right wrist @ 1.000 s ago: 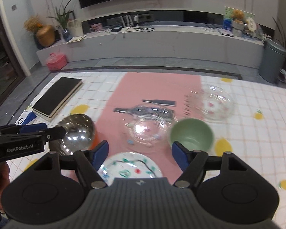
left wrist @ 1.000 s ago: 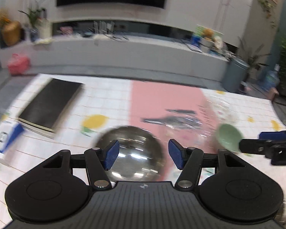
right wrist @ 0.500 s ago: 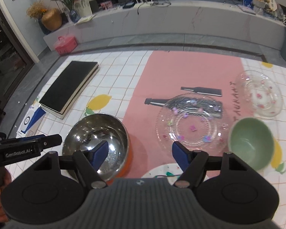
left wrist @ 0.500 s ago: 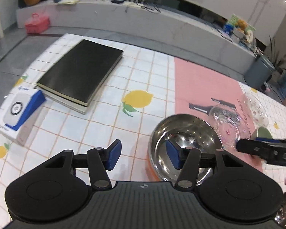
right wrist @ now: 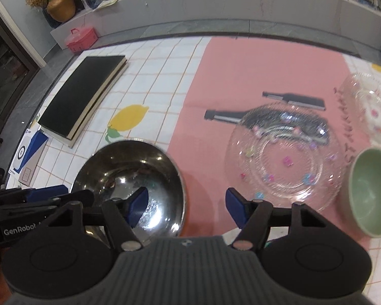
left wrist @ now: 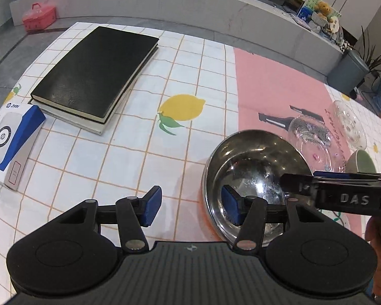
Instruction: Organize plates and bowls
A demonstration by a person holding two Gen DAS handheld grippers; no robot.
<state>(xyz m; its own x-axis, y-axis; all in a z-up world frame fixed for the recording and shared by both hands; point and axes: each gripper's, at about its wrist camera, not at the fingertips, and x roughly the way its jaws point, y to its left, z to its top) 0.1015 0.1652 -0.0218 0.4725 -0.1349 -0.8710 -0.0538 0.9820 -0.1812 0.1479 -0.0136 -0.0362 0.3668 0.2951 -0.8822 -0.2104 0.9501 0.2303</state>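
Observation:
A steel bowl (left wrist: pixel 254 167) (right wrist: pixel 129 170) with an orange underside stands on the tablecloth beside the pink mat. My left gripper (left wrist: pixel 191 206) is open astride its left rim, one pad inside the bowl and one outside, neither pressing. My right gripper (right wrist: pixel 186 207) straddles the opposite rim the same way; its jaws are closing but still stand off the rim. To the right lie a clear glass plate (right wrist: pixel 284 160), a green bowl (right wrist: pixel 370 193) and a small flowered glass dish (right wrist: pixel 370 109).
A black book (left wrist: pixel 94 73) on a second volume and a blue-and-white box (left wrist: pixel 10 139) lie left of the bowl. The pink mat (right wrist: pixel 254 76) runs toward the table's far edge. A grey bench and a red case stand on the floor beyond.
Both grippers came down and tilted toward the steel bowl, which now fills the near view. Each has one finger inside it. The right jaws have narrowed a little.

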